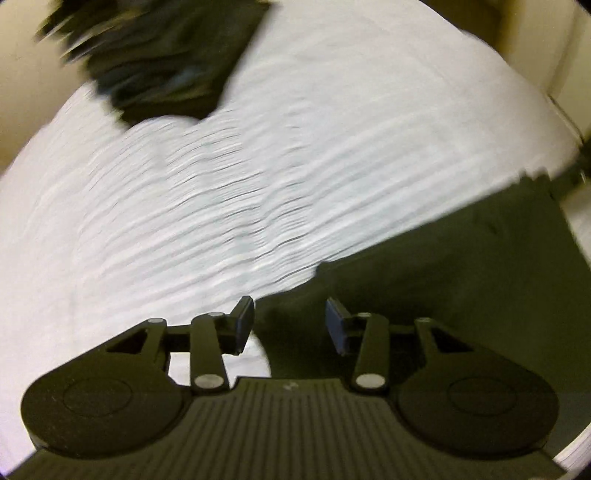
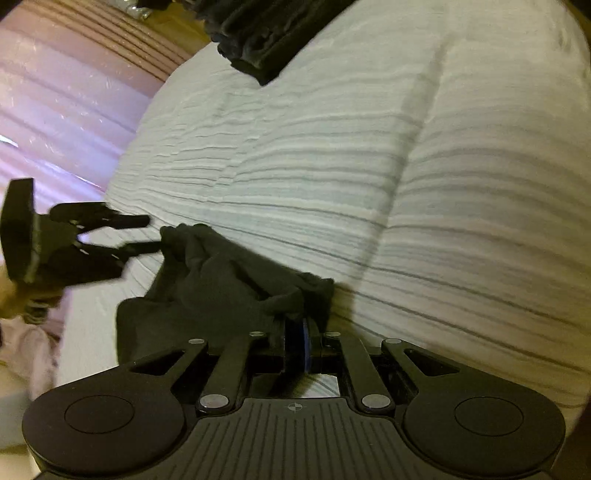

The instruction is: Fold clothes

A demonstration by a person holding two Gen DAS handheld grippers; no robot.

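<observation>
A dark garment [image 2: 221,284] lies bunched on the white ribbed bedspread [image 2: 369,166]. My right gripper [image 2: 301,343] is shut on its near edge. My left gripper [image 1: 290,325] is open, its jaws apart just above the same garment [image 1: 443,266], which fills the lower right of the left wrist view. In the right wrist view the left gripper [image 2: 142,234] shows at the left, open, with one finger touching the garment's far corner. The left wrist view is blurred.
A pile of dark folded clothes [image 1: 166,59] sits at the far end of the bed, also in the right wrist view [image 2: 273,33]. Pink striped bedding [image 2: 62,103] lies beyond the bed's left edge. The bedspread [image 1: 258,184] is wide and flat.
</observation>
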